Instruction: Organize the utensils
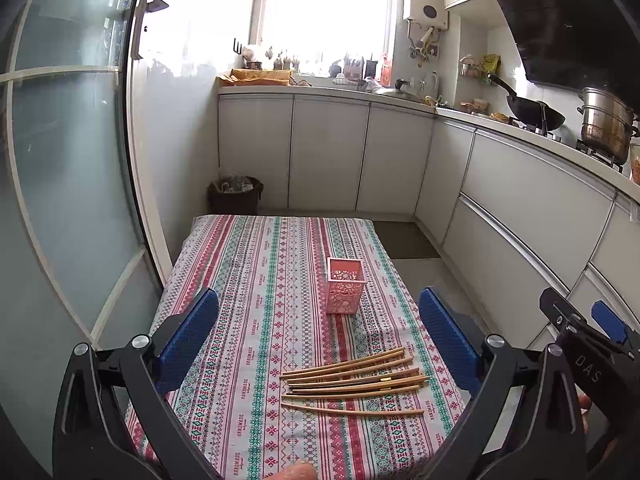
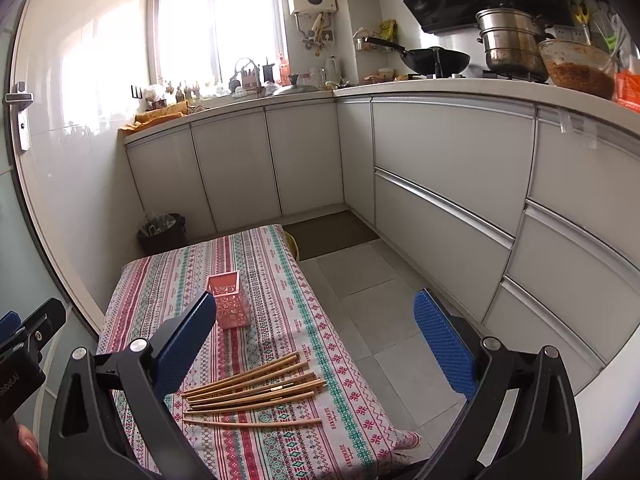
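Note:
Several wooden chopsticks [image 1: 354, 380] [image 2: 256, 392] lie fanned out on a small table with a striped patterned cloth [image 1: 248, 280] [image 2: 168, 276]. Behind them stands an upright pink perforated holder [image 1: 345, 291] [image 2: 230, 300], with nothing visible inside it. My left gripper [image 1: 318, 344] hovers open above the table's near half, its blue pads either side of the chopsticks. My right gripper [image 2: 316, 348] is open too, held above the table's right edge; its left pad overlaps the holder in the view. Each gripper shows at the edge of the other's view.
A glass door [image 1: 68, 184] runs close along the table's left side. White kitchen cabinets [image 2: 440, 184] wrap the back and right, with a wok [image 2: 434, 58] and steel pot [image 2: 510, 44] on the stove. A dark bin [image 1: 234, 196] sits on the floor behind the table.

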### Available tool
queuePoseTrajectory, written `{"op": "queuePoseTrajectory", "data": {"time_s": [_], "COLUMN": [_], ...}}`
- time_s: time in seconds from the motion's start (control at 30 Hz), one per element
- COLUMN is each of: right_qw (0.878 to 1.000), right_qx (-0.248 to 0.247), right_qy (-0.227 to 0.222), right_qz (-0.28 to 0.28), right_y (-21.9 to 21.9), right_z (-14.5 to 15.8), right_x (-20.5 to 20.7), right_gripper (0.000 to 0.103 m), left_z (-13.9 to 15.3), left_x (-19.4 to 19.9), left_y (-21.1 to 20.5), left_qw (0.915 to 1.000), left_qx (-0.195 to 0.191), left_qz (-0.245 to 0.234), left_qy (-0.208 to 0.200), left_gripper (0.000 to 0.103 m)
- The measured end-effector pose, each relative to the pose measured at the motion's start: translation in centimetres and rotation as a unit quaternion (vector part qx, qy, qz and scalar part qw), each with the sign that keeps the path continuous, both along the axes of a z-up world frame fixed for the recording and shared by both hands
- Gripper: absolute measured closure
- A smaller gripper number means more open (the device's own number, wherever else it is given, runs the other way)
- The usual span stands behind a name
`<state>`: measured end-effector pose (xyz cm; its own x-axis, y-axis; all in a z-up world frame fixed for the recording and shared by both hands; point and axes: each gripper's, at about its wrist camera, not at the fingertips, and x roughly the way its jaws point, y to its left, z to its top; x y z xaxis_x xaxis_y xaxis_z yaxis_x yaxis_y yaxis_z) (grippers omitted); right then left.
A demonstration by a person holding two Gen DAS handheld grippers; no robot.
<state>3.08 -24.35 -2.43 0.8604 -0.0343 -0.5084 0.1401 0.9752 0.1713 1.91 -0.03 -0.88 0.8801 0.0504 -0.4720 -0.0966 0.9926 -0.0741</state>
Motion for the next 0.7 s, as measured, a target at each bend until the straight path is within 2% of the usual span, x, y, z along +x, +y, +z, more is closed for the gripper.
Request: {"op": "queuePoseTrajectory", "data": {"time_s": [0.7], "right_qw": [1.000], "right_qx": [0.003], "right_qy": [0.002], "right_qz": [0.002], "right_y": [0.06], "right_z": [0.22], "right_x": [0.40], "right_gripper": [0.007], "left_z": [-0.25], "left_x": [0.25], "left_y": [0.48], "left_qw": [1.0000], "left_qx": [-0.005], "left_qz": [0.005], "left_qy": [0.005], "left_gripper": [0.007]}}
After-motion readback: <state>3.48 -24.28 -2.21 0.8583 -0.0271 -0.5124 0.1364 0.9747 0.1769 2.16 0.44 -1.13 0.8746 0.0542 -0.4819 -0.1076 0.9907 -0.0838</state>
